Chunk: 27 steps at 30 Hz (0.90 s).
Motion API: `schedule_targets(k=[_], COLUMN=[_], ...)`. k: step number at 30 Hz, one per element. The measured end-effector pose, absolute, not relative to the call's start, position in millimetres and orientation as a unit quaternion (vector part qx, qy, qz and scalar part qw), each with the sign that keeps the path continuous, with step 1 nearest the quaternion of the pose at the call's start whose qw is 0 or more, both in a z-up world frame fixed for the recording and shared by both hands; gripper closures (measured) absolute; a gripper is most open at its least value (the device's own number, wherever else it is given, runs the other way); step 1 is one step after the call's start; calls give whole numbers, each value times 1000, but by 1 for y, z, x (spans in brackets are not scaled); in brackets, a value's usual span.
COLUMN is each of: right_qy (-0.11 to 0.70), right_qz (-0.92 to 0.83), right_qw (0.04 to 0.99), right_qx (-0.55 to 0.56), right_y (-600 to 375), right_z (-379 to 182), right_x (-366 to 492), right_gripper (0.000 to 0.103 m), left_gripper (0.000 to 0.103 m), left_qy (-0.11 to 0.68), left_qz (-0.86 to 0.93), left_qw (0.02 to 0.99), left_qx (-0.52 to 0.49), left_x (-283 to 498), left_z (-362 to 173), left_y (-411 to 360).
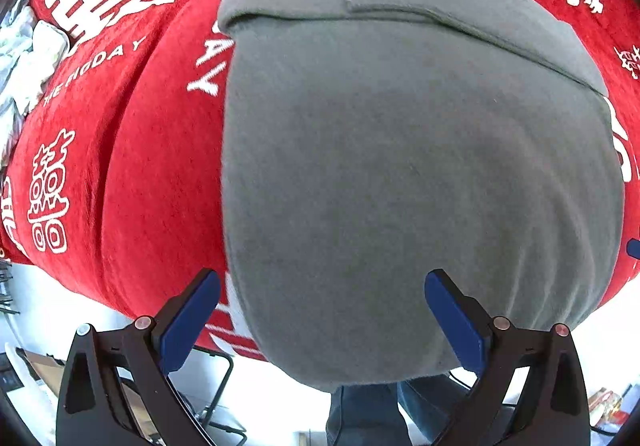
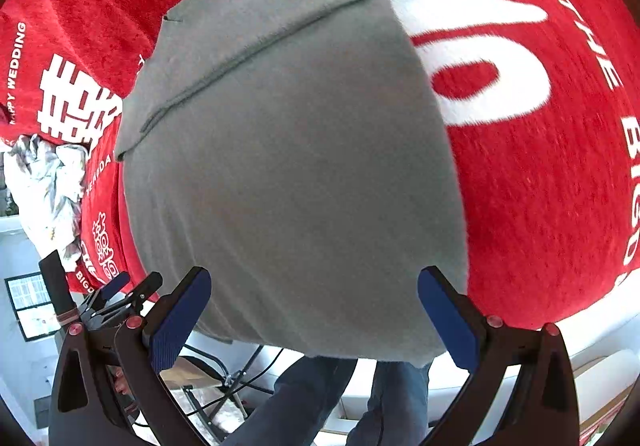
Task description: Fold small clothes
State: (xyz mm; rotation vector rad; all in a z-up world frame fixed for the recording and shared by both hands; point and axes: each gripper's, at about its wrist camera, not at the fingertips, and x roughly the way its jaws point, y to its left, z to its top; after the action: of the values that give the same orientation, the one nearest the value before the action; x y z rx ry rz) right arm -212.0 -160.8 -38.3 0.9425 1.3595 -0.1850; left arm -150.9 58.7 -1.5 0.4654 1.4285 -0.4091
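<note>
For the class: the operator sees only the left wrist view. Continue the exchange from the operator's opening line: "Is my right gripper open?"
Observer: Yes, the right gripper is open and holds nothing.
Operator: Where is it pointing?
Observer: At the near hem of the grey shirt.
Operator: What lies right of the shirt there?
Observer: Large white lettering on the red cloth, partly under the shirt's edge.

Your garment (image 1: 400, 186) lies on the blanket (image 1: 152, 166), near edge overhanging; crumpled clothes (image 2: 44, 186) sit far left.
</note>
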Motion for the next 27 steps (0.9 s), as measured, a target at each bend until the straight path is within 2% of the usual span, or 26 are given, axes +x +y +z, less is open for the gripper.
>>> schedule_targets(k=[13, 24, 26, 27], right_qy=[609, 652, 651, 650], right_qz=[-37, -7, 2, 5], right_qw=[651, 601, 598, 596], right_qx=[451, 463, 468, 471], right_y=[-158, -131, -125, -124], right_z=[-66, -144, -152, -155], right_x=[-277, -303, -300, -299], right_gripper=[0, 0, 0, 1], left_gripper=[1, 1, 5, 14], left_qy=[697, 732, 730, 729], left_qz=[-189, -201, -208, -215], left_qw=[673, 640, 641, 640], left_qx=[160, 120, 114, 110], left_x=[-201, -220, -219, -220], left_z=[-29, -78, -77, -76], left_y=[102, 110, 116, 119])
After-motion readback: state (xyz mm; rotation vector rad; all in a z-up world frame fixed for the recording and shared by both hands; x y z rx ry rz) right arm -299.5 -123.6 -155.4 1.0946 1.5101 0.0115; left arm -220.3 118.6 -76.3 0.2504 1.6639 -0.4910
